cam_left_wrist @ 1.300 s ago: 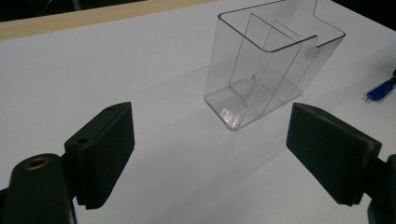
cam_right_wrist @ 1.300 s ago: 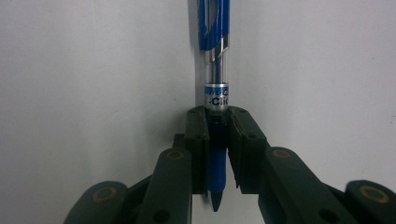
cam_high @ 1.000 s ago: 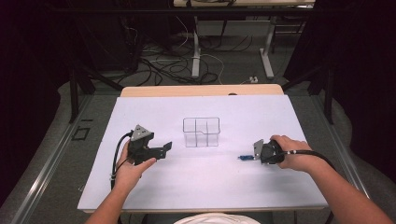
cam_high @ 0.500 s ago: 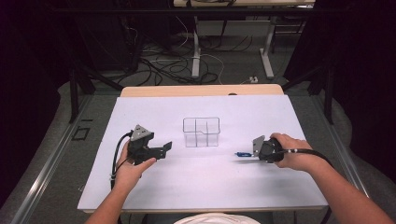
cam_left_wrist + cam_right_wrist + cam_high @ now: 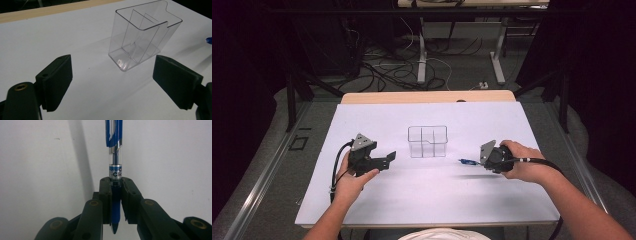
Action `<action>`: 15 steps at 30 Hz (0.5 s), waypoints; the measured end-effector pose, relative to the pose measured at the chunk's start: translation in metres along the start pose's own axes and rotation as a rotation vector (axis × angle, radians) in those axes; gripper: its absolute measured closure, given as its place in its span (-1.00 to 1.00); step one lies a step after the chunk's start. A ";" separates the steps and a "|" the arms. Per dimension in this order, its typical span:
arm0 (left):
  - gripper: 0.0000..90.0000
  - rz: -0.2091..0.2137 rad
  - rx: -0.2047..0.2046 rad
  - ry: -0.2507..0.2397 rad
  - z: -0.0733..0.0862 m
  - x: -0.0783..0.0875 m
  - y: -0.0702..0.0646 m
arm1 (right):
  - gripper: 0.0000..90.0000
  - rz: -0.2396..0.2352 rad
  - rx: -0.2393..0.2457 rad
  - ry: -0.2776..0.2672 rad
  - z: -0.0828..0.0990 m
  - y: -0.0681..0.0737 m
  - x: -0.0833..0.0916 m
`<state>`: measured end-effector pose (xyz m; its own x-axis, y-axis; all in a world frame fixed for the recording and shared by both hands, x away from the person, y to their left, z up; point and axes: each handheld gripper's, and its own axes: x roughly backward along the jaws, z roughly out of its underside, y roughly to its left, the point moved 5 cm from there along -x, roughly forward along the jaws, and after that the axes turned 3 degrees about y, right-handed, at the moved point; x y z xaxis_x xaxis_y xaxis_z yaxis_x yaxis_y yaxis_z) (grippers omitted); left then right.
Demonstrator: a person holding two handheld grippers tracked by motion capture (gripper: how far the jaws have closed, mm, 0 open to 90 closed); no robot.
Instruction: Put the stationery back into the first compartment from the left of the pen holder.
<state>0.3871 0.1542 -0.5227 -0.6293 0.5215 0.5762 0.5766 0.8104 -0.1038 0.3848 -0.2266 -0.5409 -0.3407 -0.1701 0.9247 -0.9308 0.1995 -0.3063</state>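
A clear plastic organiser box (image 5: 427, 141) with inner dividers stands upright in the middle of the white table; the left gripper view shows the box (image 5: 143, 33) just ahead, empty. My left gripper (image 5: 388, 160) is held left of the box, its jaws wide open with nothing between them (image 5: 112, 85). My right gripper (image 5: 474, 161) is to the right of the box, shut on a blue pen (image 5: 467, 161) that sticks out toward the box. In the right gripper view the pen (image 5: 114, 152) runs straight up from the closed jaws (image 5: 116, 188).
The white table sheet (image 5: 422, 200) lies over a wooden top whose far edge (image 5: 427, 96) shows beyond it. Past the table are cables and desk legs (image 5: 422, 65) on the floor. The person's forearms come in from the bottom.
The right gripper with the pen has moved slightly left, toward the box. The left gripper has stayed in place, still open.
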 end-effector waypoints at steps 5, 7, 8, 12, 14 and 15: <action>-0.63 0.000 0.001 -0.001 0.000 0.000 -0.001 | 0.77 0.022 0.026 -0.017 -0.008 0.002 0.005; -0.62 -0.001 -0.003 -0.002 -0.001 0.000 -0.001 | 0.77 0.044 0.042 -0.022 -0.012 0.003 0.007; -0.62 0.000 -0.002 -0.002 -0.001 0.000 -0.002 | 0.77 0.059 0.056 -0.029 -0.015 0.004 0.008; -0.60 0.006 -0.009 0.006 -0.001 0.001 -0.002 | 0.77 0.135 0.136 -0.039 -0.027 0.008 0.015; -0.60 0.008 -0.013 0.007 -0.002 0.002 -0.003 | 0.77 0.196 0.179 -0.079 -0.033 0.009 0.016; -0.60 0.006 -0.014 0.007 -0.002 0.002 -0.003 | 0.77 0.196 0.179 -0.079 -0.033 0.009 0.016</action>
<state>0.3853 0.1521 -0.5196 -0.6221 0.5249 0.5810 0.5878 0.8033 -0.0963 0.3758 -0.1954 -0.5216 -0.5194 -0.2214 0.8253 -0.8523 0.0639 -0.5192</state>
